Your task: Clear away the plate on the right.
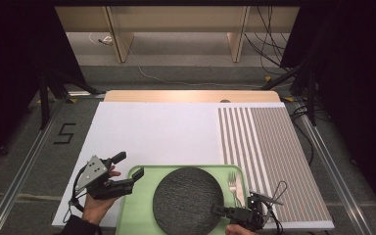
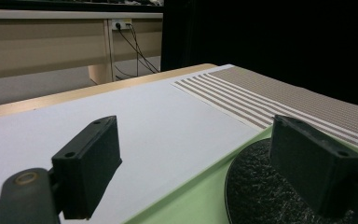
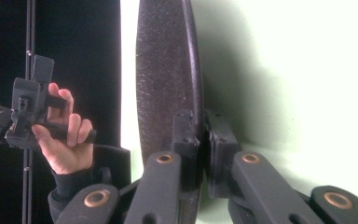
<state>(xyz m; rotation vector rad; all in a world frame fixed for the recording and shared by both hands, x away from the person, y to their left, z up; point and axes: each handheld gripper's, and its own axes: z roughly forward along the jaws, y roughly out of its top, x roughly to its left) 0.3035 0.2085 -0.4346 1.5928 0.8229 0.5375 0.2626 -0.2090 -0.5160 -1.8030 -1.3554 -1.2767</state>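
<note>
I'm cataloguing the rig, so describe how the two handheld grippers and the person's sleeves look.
The left gripper is black, with two blocky rectangular jaws, a grey three-cornered plate dotted with small holes on top, and a black cable looping below it. The right gripper is also black, its slim linkage arms joined by copper-coloured pivot rings, with thin black cable loops trailing beside it. The person wears dark long sleeves.

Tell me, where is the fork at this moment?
In the high view the fork lies on the green tray, along its right edge, just right of the dark round plate and ahead of the right tongs.
</note>
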